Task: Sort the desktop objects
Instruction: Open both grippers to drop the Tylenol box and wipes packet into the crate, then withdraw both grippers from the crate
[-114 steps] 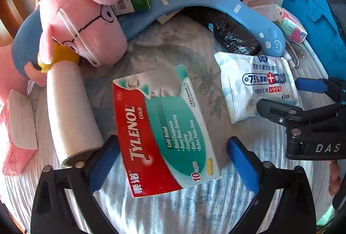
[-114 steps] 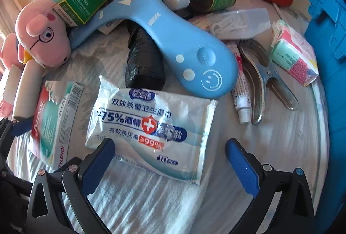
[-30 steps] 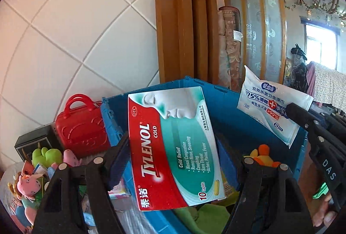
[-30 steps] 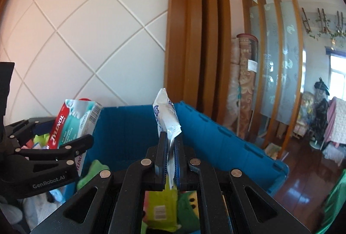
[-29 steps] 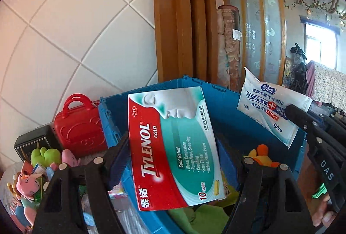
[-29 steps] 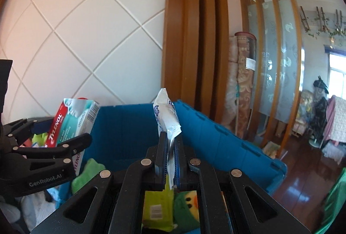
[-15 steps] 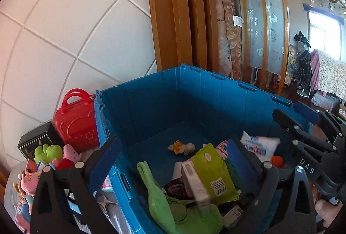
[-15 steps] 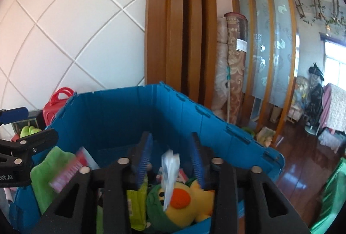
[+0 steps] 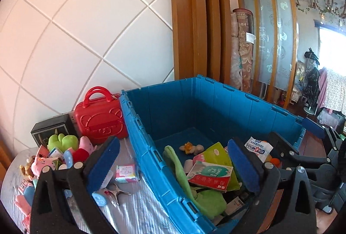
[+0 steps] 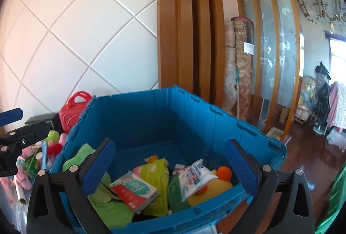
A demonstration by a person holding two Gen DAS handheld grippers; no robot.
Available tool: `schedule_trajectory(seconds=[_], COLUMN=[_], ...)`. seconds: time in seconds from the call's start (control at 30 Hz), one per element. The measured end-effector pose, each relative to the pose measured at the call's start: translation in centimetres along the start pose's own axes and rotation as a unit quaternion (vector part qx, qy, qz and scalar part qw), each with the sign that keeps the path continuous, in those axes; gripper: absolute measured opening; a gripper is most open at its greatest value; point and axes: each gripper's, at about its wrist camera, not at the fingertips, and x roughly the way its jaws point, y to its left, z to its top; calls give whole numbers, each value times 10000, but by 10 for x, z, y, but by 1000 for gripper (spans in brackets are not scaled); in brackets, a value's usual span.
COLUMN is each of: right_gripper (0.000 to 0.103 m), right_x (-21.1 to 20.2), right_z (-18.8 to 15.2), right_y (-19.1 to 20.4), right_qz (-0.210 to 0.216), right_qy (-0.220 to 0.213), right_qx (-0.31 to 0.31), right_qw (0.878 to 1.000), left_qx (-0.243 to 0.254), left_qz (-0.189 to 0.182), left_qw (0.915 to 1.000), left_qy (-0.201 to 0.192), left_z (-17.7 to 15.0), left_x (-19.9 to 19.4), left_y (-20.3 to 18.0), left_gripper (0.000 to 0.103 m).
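Both claws hung spread and empty over the deep blue plastic crate [image 9: 164, 117]: the left gripper [image 9: 173, 167] straddling its near-left wall, the right gripper [image 10: 170, 165] squarely over the pile. Just beneath the left claw's right pad lay the red-and-teal cardboard medicine box [image 9: 210, 175]; under the right claw sat the white foil wipes sachet [image 10: 195, 176], draped on a yellow plush duck [image 10: 213, 187]. Well off to the left claw's side, plush toys [image 9: 62, 147], metal clippers [image 9: 115, 194] and a pink tissue packet [image 9: 127, 173] waited on the striped tablecloth [image 9: 138, 208]. The danger, as I judged it: swinging back low could have clipped the crate rim, and the two claws, close together, could have knocked each other.
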Motion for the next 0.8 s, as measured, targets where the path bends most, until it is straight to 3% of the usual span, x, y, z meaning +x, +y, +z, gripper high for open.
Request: schedule_trajectory(seconds=[0.17,0.4,0.8], right_gripper=[103,103,103], right_x=[-37,-85,-130], right_z=[-6,-17,-35], right_y=[19,46,77], right_qz=[140,488,737], right_qy=[-81,-28,135], right_qx=[-78,-291,-529], right_qw=[9998,9984,9958], left_qx=[-83,-417,-514], left_qz=[388,80,467], left_qw=[9991,9988,9969], left_qy=[-164,235,379], left_z=[-14,-34,-59], left_x=[-38,-57,-95], left_y=[11,32,49], left_gripper=[102,102,103])
